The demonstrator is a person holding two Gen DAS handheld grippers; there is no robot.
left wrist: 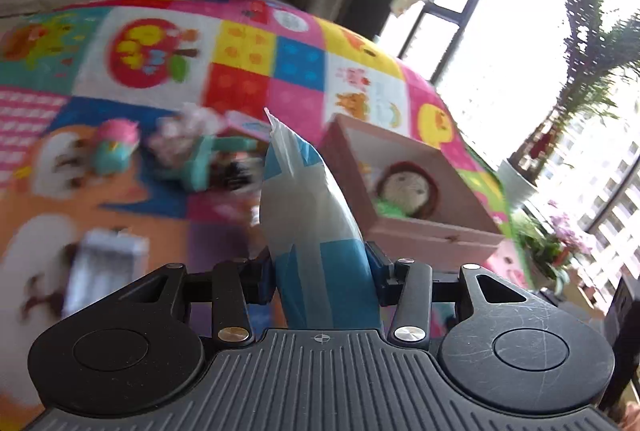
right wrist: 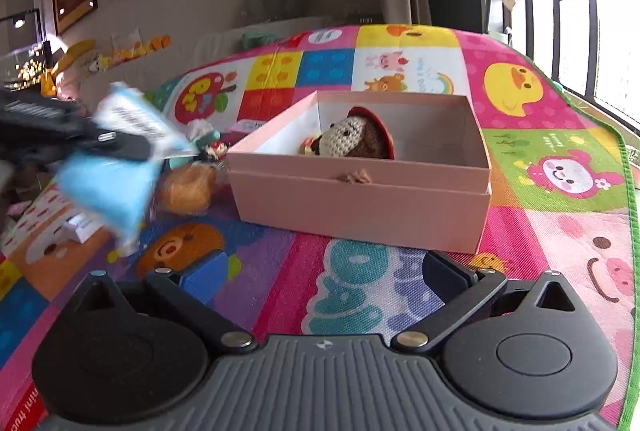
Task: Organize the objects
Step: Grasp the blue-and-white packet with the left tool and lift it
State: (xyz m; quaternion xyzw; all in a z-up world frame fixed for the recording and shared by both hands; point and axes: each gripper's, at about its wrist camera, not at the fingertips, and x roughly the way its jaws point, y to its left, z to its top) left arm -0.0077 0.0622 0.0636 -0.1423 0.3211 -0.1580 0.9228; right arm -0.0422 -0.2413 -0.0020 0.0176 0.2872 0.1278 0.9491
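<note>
Left gripper [left wrist: 322,263] jaws clamp a blue-white packet [left wrist: 308,207] at frame centre; right gripper [right wrist: 320,283] jaws open before the box [right wrist: 360,199].

- We see a blue-and-white packet [left wrist: 316,231], pinched upright and lifted.
- We see an open pink box [right wrist: 360,191] on the mat, with a crocheted doll [right wrist: 352,141] lying inside.

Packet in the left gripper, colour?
Blue and white packet, clearest in the left wrist view, clamped by the left gripper.
</note>
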